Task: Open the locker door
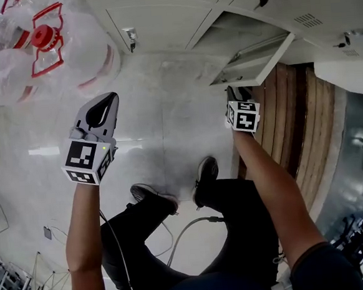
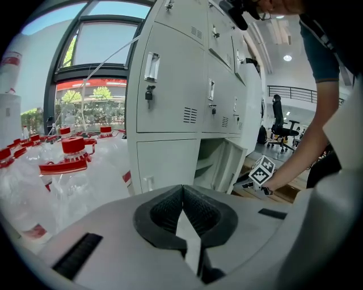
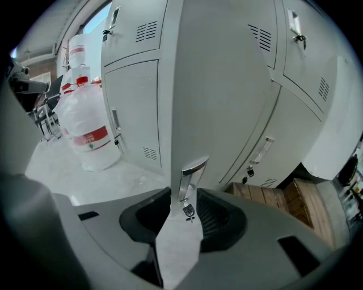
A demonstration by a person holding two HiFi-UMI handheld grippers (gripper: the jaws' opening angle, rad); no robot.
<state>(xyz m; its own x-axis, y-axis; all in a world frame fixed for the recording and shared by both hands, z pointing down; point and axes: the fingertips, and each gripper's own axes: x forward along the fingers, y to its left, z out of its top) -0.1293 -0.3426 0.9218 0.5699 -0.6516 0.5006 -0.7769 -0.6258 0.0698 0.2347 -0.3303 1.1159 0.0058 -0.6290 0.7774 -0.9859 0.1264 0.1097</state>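
Grey locker door (image 3: 218, 85) seems pinched edge-on in the right gripper (image 3: 184, 199), tips hidden; left gripper (image 2: 182, 190) closed, empty.

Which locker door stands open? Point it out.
The bottom-row door in the right gripper: it alone swings outward, the others sit flush.

Two grippers are showing in the head view, the left gripper (image 1: 111, 97) at ten o'clock and the right gripper (image 1: 235, 93) at two o'clock, each carrying one marker cube (image 1: 87, 160). One locker door (image 1: 253, 60) is standing open at one o'clock. Two shoes (image 1: 206, 178) are resting near the centre. At least three red caps (image 1: 43, 36) are topping water jugs at eleven o'clock; the jugs themselves are blurring together uncounted. One office chair (image 2: 281, 122) is standing at three o'clock in the left gripper view.
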